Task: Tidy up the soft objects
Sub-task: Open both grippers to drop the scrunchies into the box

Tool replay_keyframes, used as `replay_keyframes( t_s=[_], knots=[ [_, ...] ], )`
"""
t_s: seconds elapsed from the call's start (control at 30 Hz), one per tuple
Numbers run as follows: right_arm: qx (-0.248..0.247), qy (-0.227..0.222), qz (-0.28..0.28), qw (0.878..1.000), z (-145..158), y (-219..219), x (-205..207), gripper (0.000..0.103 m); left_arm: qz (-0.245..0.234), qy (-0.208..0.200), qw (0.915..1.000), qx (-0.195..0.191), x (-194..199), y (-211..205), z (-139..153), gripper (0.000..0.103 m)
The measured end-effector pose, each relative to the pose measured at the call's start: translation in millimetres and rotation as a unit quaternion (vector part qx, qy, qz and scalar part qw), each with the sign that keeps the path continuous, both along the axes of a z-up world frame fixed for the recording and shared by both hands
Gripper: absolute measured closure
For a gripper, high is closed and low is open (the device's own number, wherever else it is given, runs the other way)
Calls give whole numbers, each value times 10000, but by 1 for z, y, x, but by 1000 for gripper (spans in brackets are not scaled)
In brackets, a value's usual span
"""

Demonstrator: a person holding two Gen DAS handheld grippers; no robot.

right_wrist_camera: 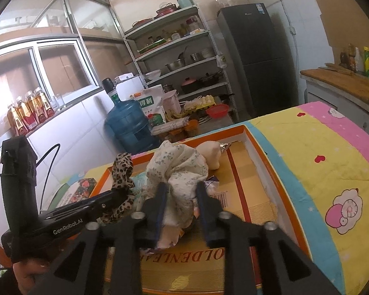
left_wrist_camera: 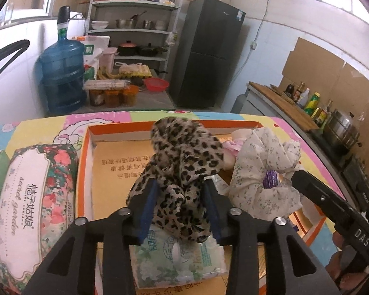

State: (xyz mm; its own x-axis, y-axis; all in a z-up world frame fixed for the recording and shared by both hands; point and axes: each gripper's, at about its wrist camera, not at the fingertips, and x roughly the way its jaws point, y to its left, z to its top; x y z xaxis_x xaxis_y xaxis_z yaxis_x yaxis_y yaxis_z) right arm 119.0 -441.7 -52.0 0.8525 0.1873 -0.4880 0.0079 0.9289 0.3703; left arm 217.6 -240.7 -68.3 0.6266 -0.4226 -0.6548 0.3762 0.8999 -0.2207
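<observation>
A leopard-print cloth (left_wrist_camera: 184,152) stands bunched inside the orange-rimmed cardboard box (left_wrist_camera: 86,162). My left gripper (left_wrist_camera: 180,184) is open, its blue pads either side of the cloth's lower part and not squeezing it. Beside it on the right lies a cream floral cloth (left_wrist_camera: 258,172). In the right wrist view that floral cloth (right_wrist_camera: 179,167) sits between the parted pads of my open right gripper (right_wrist_camera: 182,186), and the leopard cloth (right_wrist_camera: 121,172) is to its left. A cream plush item (right_wrist_camera: 210,154) lies behind. A green tissue pack (left_wrist_camera: 179,258) lies under the left gripper.
A floral tissue pack (left_wrist_camera: 34,186) lies left of the box on the patterned sheet (right_wrist_camera: 319,159). Beyond the table's far edge stand a blue water bottle (left_wrist_camera: 61,73), a metal shelf (left_wrist_camera: 135,32) and a dark fridge (left_wrist_camera: 209,56). A counter with bottles (left_wrist_camera: 305,100) runs along the right.
</observation>
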Motion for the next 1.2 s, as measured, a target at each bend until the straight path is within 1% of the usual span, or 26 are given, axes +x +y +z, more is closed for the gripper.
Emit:
replay_keyframes(
  t_s=[0.07, 0.3, 0.6, 0.83, 0.87, 0.9, 0.97, 1.1, 1.2],
  knots=[
    [1, -19, 12, 10000, 0, 0, 0, 63, -4, -43, 10000, 23, -2, -1, 2, 59],
    [-10, -52, -26, 10000, 2, -2, -1, 63, 61, -250, 9996, 135, -13, -4, 10, 57],
    [-40, -170, -90, 9998, 5, -1, -6, 63, 112, -410, 9990, 127, -27, 0, 24, 55],
    [-194, -324, -201, 9991, 16, 4, -18, 62, 187, -605, 9979, 106, -39, 9, 37, 54],
    [-219, -342, -221, 9989, 19, 5, -19, 57, 201, -633, 9977, 107, -42, 10, 39, 53],
    [-243, -358, -241, 9988, 21, 5, -21, 49, 219, -667, 9975, 107, -44, 12, 41, 52],
    [-295, -419, -286, 9983, 25, 8, -26, 43, 249, -730, 9970, 86, -48, 15, 45, 41],
    [-383, -502, -271, 9976, 34, 16, -35, 43, 301, -822, 9962, 28, -57, 26, 52, 38],
    [-454, -525, -241, 9973, 39, 23, -40, 43, 330, -892, 9955, 3, -64, 34, 56, 33]
  ],
)
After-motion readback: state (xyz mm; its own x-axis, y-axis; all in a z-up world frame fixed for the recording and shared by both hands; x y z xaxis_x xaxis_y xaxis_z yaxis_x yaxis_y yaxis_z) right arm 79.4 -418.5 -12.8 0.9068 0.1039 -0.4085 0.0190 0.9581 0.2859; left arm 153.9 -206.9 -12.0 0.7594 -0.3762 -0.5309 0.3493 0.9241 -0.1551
